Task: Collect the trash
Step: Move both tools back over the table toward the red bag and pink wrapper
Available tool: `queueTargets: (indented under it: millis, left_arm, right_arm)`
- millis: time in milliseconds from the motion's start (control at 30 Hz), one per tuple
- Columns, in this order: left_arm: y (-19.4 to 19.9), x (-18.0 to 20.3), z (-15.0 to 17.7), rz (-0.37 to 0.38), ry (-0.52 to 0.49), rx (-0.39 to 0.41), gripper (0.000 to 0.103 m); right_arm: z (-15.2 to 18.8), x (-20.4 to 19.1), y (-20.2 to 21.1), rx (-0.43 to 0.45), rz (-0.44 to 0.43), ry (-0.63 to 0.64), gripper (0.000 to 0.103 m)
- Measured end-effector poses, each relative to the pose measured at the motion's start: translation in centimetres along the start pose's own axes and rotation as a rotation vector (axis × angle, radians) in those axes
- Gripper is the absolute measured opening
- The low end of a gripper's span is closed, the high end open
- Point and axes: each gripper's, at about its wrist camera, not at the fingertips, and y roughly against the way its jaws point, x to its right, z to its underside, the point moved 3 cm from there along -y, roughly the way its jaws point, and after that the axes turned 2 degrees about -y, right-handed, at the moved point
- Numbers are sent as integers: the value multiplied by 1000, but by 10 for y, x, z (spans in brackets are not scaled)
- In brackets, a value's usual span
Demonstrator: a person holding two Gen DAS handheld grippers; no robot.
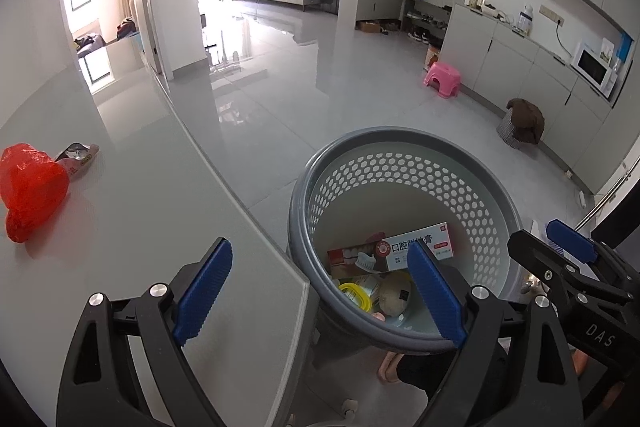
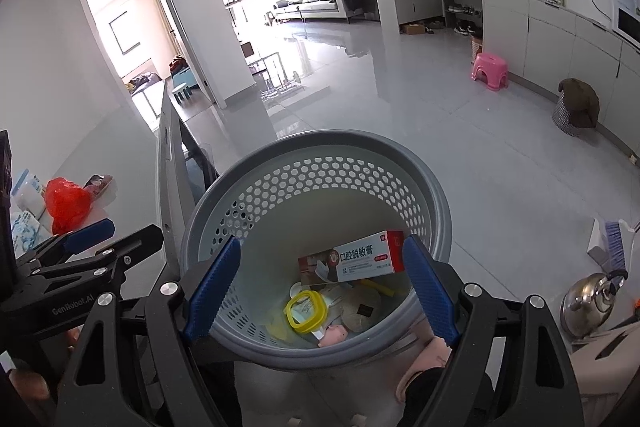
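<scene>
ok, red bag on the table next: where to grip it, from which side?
Judgement: grip the red bag at the narrow bunched lobe nearest the camera, coming down from above with the open left gripper. It lies crumpled and soft on the table; a foil wrapper touches its far side.

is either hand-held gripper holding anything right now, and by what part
Nothing is held. The left hand-held gripper and the right hand-held gripper both stand open and empty above the bin; the red bag lies untouched on the table.
</scene>
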Motion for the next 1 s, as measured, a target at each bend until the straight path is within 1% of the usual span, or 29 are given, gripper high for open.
queueTargets:
  millis: [233, 433, 700, 800, 1000]
  left_arm:
    - [23, -17, 9, -30, 33, 32, 88]
    - [43, -43, 21, -69, 75, 54, 89]
    - [66, -90, 39, -135, 166, 71, 89]
    - [72, -109, 46, -162, 202, 67, 89]
    - [84, -139, 53, -204, 262, 73, 89]
  right_arm:
    - [0, -20, 8, 15, -33, 39, 80]
    - [-1, -53, 6, 19, -76, 96, 80]
    - [4, -100, -4, -1, -151, 170, 80]
    - [5, -119, -10, -19, -196, 180, 80]
    - [2, -154, -16, -33, -239, 217, 80]
